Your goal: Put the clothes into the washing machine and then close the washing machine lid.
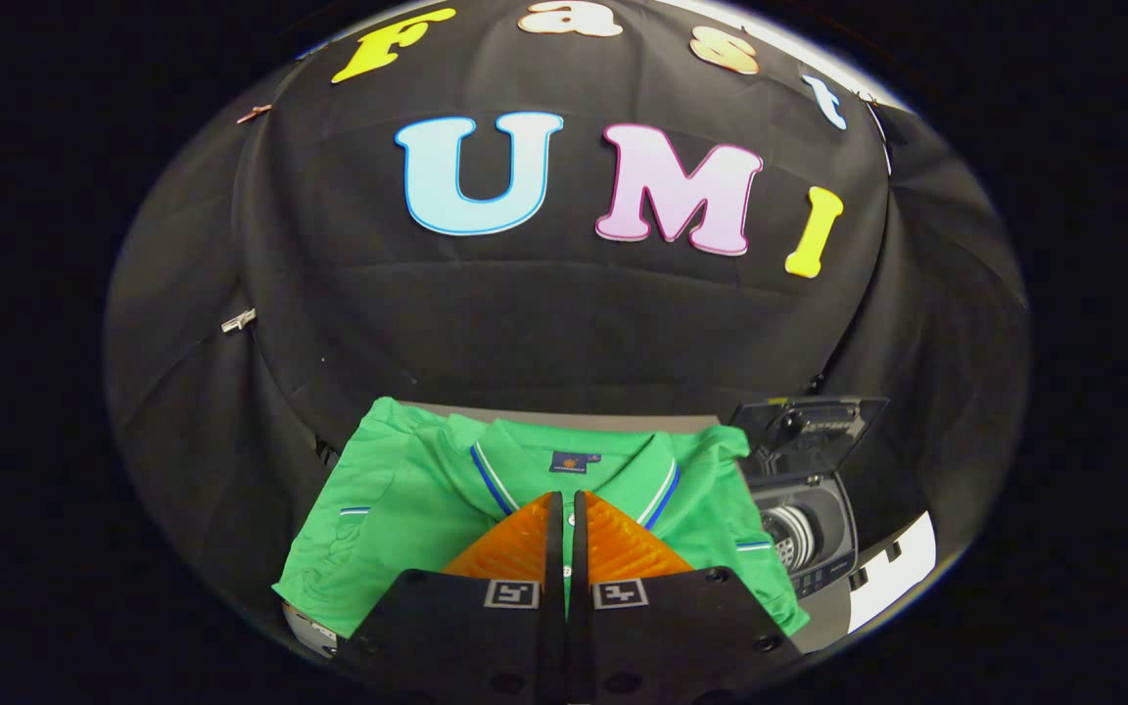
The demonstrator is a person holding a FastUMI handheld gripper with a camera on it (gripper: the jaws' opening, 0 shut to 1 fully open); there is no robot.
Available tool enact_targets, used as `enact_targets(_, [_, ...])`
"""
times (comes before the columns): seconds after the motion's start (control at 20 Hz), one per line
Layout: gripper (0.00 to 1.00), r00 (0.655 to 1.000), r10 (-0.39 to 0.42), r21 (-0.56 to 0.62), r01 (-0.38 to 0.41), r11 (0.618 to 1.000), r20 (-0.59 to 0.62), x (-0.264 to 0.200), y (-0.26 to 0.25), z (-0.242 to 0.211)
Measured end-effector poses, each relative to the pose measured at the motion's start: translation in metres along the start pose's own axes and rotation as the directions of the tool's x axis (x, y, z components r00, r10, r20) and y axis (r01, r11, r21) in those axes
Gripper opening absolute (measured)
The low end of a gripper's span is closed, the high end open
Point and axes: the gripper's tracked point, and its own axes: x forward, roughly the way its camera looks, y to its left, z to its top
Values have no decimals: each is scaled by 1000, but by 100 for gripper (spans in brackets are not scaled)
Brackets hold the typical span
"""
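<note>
So the gripper [565,509] hovers over the green polo shirt [407,499], jaws nearly together; washing machine [804,534] sits right of the shirt, lid up.

We see the tool [565,509] from just behind, its two fingers [515,553] running forward side by side and nearly parallel. The fingertips stand almost together, with a thin slit left between them, and nothing is caught in that slit. The ribbed pads slope down and outward to the broad finger mounts, each bearing a small square marker.
</note>
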Motion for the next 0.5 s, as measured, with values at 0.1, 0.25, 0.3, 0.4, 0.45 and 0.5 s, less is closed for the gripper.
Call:
enact_targets(0.1, [5,1000,23,15,-23,1000,-8,6,2,-7])
enact_targets(0.25, [6,999,35,-9,-35,999,-38,13,4,-26])
enact_targets(0.3, [9,998,-7,-51,4,999,-55,16,-6,-28])
enact_targets(0.4, [54,995,-70,-97,63,993,-70,19,-16,-38])
enact_targets(0.45, [76,996,-51,-93,44,995,-70,24,-11,-38])
enact_targets(0.5, [99,997,-21,-85,14,996,-77,26,-4,-40])
